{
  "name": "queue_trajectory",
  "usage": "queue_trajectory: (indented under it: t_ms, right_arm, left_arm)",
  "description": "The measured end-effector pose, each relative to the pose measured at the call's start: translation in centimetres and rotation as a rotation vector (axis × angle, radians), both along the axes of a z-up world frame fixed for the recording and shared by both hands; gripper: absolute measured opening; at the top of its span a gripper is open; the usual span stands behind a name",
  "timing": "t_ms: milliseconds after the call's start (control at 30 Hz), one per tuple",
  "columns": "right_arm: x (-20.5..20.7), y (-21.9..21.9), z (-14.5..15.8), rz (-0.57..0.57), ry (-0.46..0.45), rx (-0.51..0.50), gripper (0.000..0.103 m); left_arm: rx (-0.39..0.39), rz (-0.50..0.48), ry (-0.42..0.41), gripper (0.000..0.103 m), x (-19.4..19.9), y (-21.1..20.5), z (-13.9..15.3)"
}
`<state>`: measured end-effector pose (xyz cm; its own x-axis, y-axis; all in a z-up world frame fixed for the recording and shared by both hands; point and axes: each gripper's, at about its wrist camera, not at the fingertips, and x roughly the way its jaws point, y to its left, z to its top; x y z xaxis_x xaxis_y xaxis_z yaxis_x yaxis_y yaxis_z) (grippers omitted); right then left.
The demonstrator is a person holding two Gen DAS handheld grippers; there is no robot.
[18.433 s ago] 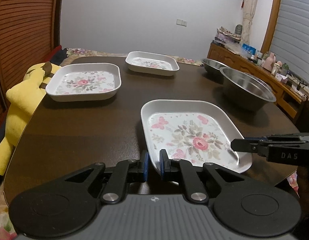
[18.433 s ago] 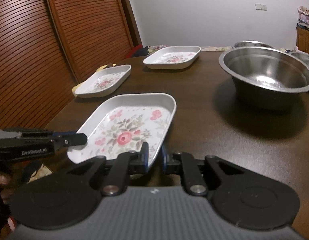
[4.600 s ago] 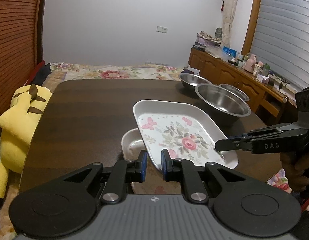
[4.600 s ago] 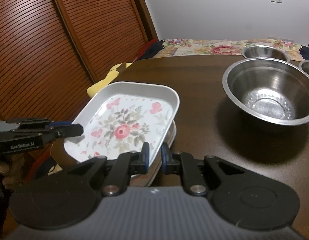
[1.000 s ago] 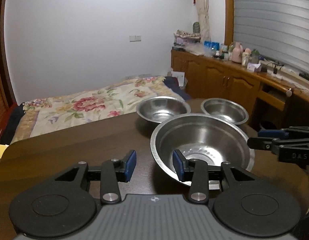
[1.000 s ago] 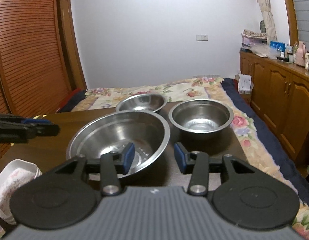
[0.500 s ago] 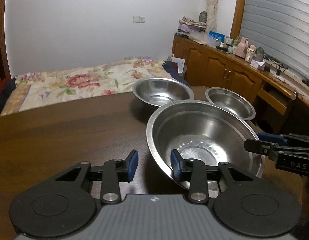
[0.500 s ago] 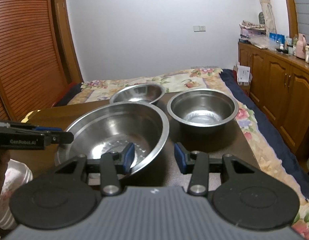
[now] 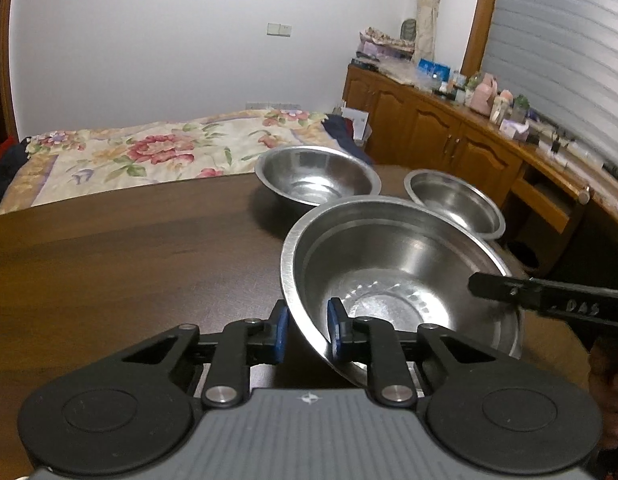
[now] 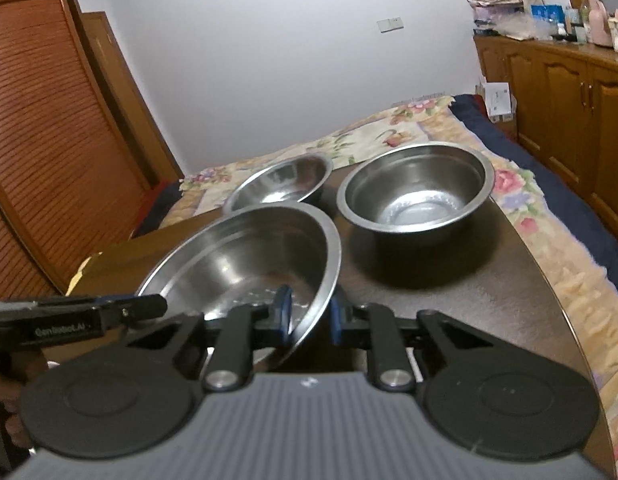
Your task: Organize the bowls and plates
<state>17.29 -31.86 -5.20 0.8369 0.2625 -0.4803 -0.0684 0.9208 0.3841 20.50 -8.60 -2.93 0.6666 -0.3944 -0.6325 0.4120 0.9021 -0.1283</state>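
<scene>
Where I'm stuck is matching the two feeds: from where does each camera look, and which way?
Left wrist: on the left claw, facing across the table toward bed and cupboards; its fingers straddle the big bowl rim; right claw enters at right.
Right wrist: on the right claw, facing bed and slatted doors; it straddles the big bowl's opposite rim; left claw and left hand at left.
Shared: big bowl, small bowls, table, bed.

From my left wrist view I can read white letters "DAS" on the side of the right hand-held gripper (image 9: 565, 304), off to my right. From my right wrist view the left hand-held gripper (image 10: 69, 320), off to my left, carries white lettering reading roughly "GenRobot.AI", blurred here.
</scene>
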Motion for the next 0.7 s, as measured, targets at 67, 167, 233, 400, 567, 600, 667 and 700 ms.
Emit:
queue_trajectory:
  t_ms: [67,167,233,400,567,600,667,700]
  right_arm:
    - [-0.4,-0.1,0.1,-0.002,0.002,0.036,0.021]
    - [-1.4,0.1,0.8,0.011,-0.015,0.051,0.021]
    - [-2.3,0.4,1.5,0.020,-0.033,0.048,0.021]
    - [-4.2,0.8,2.4,0.042,-0.067,0.033,0.021]
    - [-5.6,0.7,2.2,0.049,-0.079,0.063,0.021]
    - [-5.9,0.6,2.1,0.049,-0.078,0.070,0.021]
    - [-6.3,0.5,1.8,0.050,-0.071,0.084,0.021]
    - [-6.5,0.5,1.6,0.050,-0.068,0.089,0.021]
  left_arm:
    - [0.003,0.007,-0.009,0.022,-0.2,0.2,0.3]
    - [-0.021,0.003,-0.010,0.021,-0.9,0.9,1.0]
    - [-0.031,-0.003,-0.019,0.021,-1.8,1.3,1.6]
    - [-0.034,-0.019,-0.028,0.021,-3.8,2.0,2.4]
    - [-0.050,-0.036,-0.033,0.022,-6.0,2.8,2.6]
    - [-0.052,-0.039,-0.035,0.022,-6.4,2.9,2.6]
    - [-0.054,-0.040,-0.043,0.022,-7.1,3.0,2.5]
    - [-0.053,-0.039,-0.044,0.022,-7.4,3.1,2.4]
